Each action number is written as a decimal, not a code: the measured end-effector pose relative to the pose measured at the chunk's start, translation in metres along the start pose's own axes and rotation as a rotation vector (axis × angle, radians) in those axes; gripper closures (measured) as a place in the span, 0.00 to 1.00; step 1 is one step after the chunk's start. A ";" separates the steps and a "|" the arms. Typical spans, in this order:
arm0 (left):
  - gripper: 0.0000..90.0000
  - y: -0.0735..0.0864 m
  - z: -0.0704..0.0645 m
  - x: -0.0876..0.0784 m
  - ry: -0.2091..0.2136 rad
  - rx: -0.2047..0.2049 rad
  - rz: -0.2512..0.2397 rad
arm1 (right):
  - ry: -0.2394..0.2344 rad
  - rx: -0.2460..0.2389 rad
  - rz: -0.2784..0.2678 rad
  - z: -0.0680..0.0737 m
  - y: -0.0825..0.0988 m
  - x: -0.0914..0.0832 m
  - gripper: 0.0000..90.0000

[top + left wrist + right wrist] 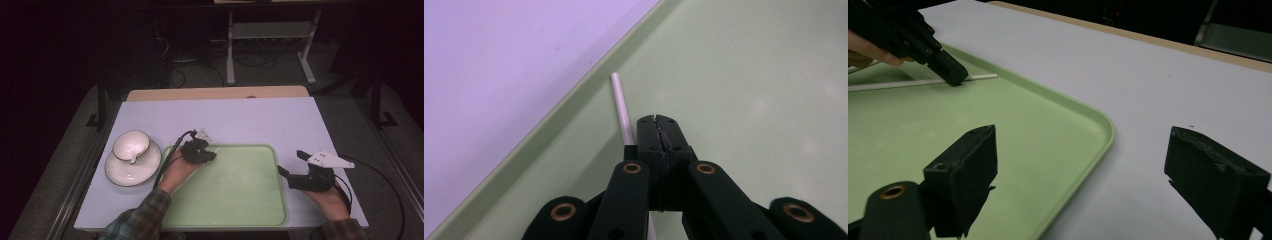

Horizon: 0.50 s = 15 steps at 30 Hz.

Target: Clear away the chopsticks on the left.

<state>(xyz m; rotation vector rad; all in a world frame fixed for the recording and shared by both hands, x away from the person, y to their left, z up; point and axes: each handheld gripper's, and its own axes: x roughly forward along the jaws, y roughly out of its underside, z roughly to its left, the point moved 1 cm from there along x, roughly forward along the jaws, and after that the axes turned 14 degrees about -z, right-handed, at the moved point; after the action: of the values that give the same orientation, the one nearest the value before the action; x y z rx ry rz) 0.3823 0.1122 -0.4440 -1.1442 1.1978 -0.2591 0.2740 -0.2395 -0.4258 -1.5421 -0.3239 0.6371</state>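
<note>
A thin white stick (620, 102) lies on the pale green tray (260, 210) near its far left rim. My left gripper (210, 156) is shut, its jaws pressed together with nothing between the pads. Its tip (658, 122) sits down at the tray floor, and the stick runs beside and under its left jaw. In the right gripper view the left gripper (953, 75) rests against the stick (980, 77). My right gripper (291, 162) stands open at the tray's right edge, with nothing between its jaws (1083, 165); one jaw is over the tray (1048, 130), the other over the table.
A white plate (145, 167) with a white bowl (131, 145) on it stands on the white table left of the tray. A wooden strip borders the table's far edge (215, 93). Cables trail from both grippers.
</note>
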 end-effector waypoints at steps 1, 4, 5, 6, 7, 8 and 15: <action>1.00 0.001 0.001 -0.001 0.001 -0.005 -0.001 | 0.001 0.000 0.000 0.000 0.000 0.000 0.14; 1.00 0.003 0.002 -0.005 -0.003 -0.007 -0.002 | 0.001 0.000 0.000 0.000 0.000 0.000 0.14; 1.00 0.004 0.003 -0.006 -0.004 -0.010 -0.001 | 0.001 0.000 0.000 0.000 0.000 0.000 0.14; 1.00 0.005 0.003 -0.007 -0.005 -0.011 -0.001 | 0.001 0.001 0.001 0.000 0.000 0.000 0.14; 1.00 0.005 0.004 -0.008 -0.005 -0.012 -0.002 | 0.001 0.001 0.001 0.000 0.000 0.000 0.14; 1.00 0.006 0.005 -0.009 -0.006 -0.014 -0.003 | 0.001 0.000 0.001 0.000 0.000 0.000 0.14; 1.00 0.011 0.009 -0.017 -0.017 -0.024 0.000 | 0.003 0.002 0.001 0.000 0.000 0.000 0.14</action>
<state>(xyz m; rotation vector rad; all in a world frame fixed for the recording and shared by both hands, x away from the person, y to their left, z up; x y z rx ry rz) 0.3780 0.1339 -0.4434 -1.1647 1.1894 -0.2351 0.2742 -0.2397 -0.4260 -1.5413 -0.3198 0.6355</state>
